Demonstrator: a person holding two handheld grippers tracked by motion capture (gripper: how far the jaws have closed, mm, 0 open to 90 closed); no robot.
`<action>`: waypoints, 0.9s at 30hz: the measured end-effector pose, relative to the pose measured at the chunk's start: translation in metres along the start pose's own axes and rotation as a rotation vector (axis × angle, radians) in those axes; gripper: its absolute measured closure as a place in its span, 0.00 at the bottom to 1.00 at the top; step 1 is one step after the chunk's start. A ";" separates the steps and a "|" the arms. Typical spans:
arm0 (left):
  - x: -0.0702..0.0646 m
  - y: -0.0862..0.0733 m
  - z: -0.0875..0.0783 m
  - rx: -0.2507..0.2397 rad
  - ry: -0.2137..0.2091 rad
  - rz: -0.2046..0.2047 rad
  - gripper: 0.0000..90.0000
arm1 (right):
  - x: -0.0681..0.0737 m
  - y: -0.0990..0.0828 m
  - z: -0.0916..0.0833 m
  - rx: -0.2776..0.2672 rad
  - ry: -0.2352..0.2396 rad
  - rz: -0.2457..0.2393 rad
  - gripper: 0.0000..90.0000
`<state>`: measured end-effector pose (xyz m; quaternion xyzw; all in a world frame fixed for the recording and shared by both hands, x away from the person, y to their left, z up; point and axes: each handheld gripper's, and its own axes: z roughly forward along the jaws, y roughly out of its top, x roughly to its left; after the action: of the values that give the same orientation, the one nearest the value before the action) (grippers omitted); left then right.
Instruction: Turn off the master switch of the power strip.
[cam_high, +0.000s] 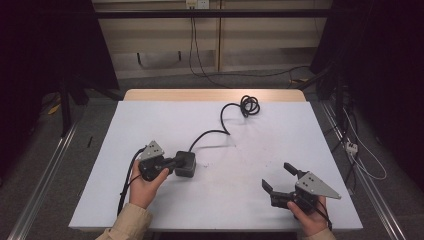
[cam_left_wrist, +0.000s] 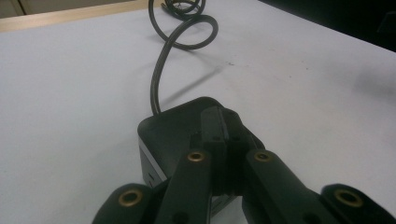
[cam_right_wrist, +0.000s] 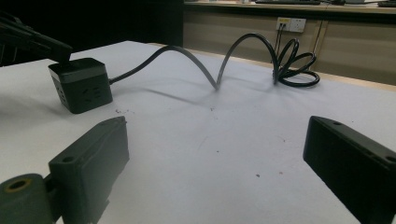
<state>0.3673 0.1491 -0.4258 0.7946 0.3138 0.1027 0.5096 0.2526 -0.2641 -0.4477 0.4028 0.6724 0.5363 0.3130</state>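
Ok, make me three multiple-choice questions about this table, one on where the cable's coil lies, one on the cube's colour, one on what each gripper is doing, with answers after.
1. Where does the cable end in a coil?
A. near the table's far edge
B. beside the right gripper
C. under the left hand

2. What colour is the power cube?
A. white
B. black
C. red

3. How do the grippers stand?
A. both open
B. left gripper shut over the cube, right gripper open and holding nothing
C. right shut on the cable

Answers: 1 A, the loops lie by the wooden far edge. 2 B, its faces are dark. 3 B, the left jaws meet over the cube's top; the right jaws gape over bare table.
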 end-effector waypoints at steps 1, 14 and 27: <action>0.000 0.000 0.000 0.000 0.000 0.000 1.00 | 0.000 0.000 0.000 0.001 0.000 0.000 0.07; 0.000 0.000 0.000 -0.001 -0.005 -0.007 1.00 | 0.000 0.000 0.000 0.000 0.000 0.000 0.07; 0.000 0.000 0.000 -0.004 -0.011 -0.013 0.96 | 0.000 0.000 0.000 0.000 0.001 -0.002 0.07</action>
<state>0.3674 0.1494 -0.4255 0.7920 0.3157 0.0956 0.5136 0.2528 -0.2641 -0.4476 0.4019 0.6728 0.5363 0.3134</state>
